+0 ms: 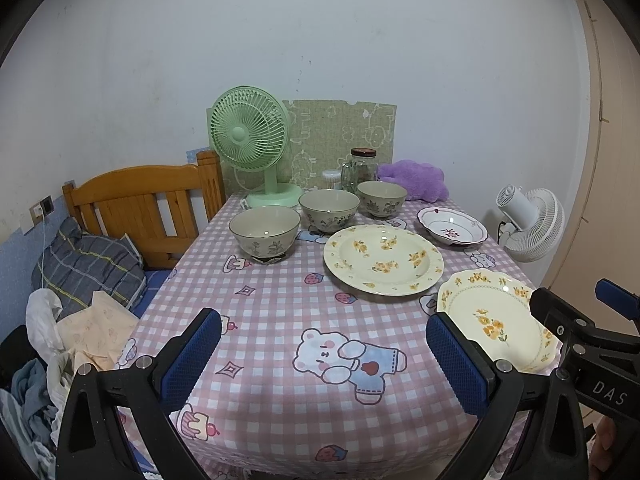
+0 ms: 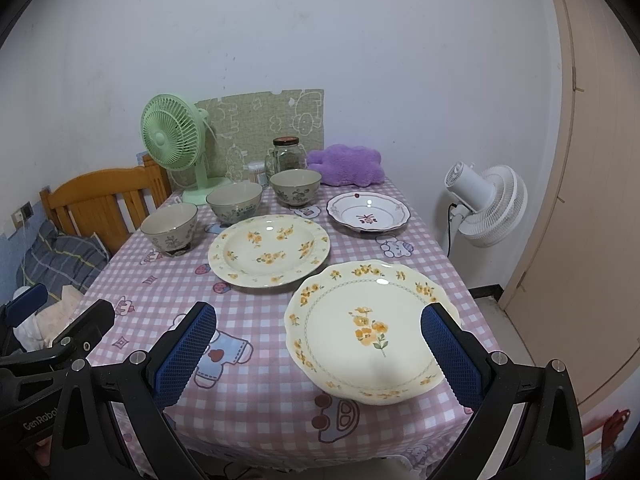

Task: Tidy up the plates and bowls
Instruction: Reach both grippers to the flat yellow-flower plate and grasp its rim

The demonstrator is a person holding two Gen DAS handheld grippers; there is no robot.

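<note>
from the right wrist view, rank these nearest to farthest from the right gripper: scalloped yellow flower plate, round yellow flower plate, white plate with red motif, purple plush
Measured from the right gripper:
1. Scalloped yellow flower plate, right in front, at the table's near edge.
2. Round yellow flower plate, mid-table, a little left.
3. White plate with red motif, farther back on the right.
4. Purple plush, at the back by the wall.

Both wrist views low, facing table [image 1: 280, 312]

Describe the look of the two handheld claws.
Both, left claw and right claw, have black plastic frames with silver bolts and two fingers faced with blue diamond-textured pads. White lettering marks the bodies: "GenRobot" on the left, "DAS" on the right.
</note>
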